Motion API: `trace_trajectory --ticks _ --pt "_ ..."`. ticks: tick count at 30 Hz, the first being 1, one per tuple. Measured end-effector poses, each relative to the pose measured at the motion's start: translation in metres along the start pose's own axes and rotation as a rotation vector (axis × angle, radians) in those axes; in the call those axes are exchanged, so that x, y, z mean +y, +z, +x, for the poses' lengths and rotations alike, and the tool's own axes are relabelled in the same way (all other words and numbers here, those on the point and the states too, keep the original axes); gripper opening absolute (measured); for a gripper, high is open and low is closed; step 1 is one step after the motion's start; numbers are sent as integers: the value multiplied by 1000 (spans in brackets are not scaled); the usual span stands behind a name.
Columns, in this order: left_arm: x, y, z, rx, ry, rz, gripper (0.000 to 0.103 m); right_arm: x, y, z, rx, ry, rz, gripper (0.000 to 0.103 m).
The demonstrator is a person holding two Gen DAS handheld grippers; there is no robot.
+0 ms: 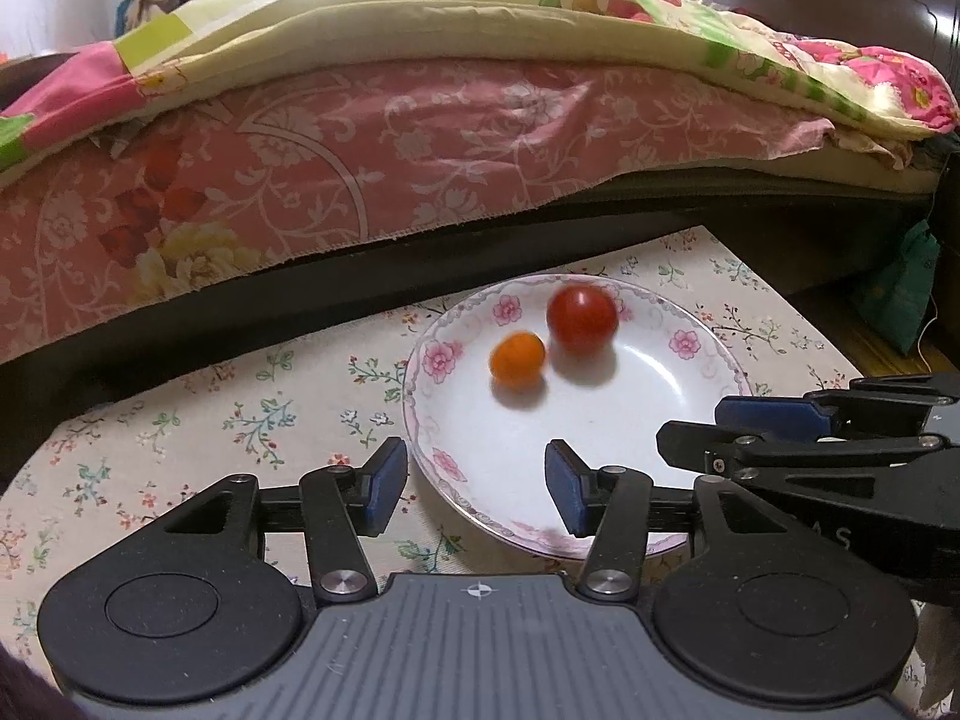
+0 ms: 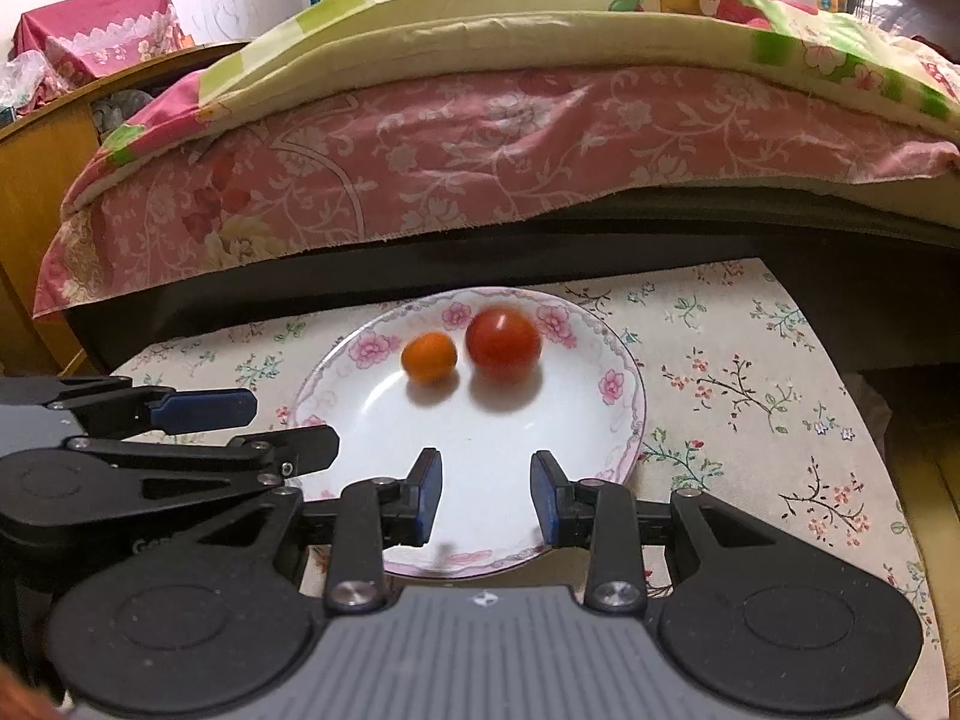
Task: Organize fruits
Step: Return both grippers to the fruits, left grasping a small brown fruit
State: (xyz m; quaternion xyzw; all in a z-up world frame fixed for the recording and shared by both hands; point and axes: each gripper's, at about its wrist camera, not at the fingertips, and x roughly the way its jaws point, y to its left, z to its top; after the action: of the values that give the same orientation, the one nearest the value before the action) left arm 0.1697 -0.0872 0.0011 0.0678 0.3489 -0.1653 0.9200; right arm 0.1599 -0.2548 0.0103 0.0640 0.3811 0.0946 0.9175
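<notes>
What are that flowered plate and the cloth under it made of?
The plate looks like glazed ceramic or porcelain: glossy white with printed pink flowers, though melamine is possible. The cloth looks like matte woven fabric with a floral print, lying flat.

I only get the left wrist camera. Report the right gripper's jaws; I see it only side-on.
Observer: In the right wrist view the right gripper stands open, with nothing between its pads, in front of the near part of the plate.
Operator: Now the cloth right of the plate. That gripper blocks it for me.
Observer: Only the floral tablecloth shows there. The only fruit in sight is the tomato and the orange fruit, both in the plate.
Operator: Tell me what stands left of the bed.
Observer: A wooden cabinet, with a pink lace-edged cloth showing above it.
</notes>
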Motion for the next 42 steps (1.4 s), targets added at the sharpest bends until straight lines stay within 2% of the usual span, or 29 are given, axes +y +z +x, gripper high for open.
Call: trace_trajectory --ticks 20,26,29,42 --pt "6 -14 -51 -12 11 1 62 29 -15 -40 0 54 -48 34" --pt "11 -32 -66 13 14 -16 62 40 -26 -49 14 75 -65 36" --pt "13 -43 -74 30 17 -23 62 43 -32 -54 24 85 -64 40" --pt "16 -89 -92 111 2 -50 63 55 -66 -72 99 100 -64 40"
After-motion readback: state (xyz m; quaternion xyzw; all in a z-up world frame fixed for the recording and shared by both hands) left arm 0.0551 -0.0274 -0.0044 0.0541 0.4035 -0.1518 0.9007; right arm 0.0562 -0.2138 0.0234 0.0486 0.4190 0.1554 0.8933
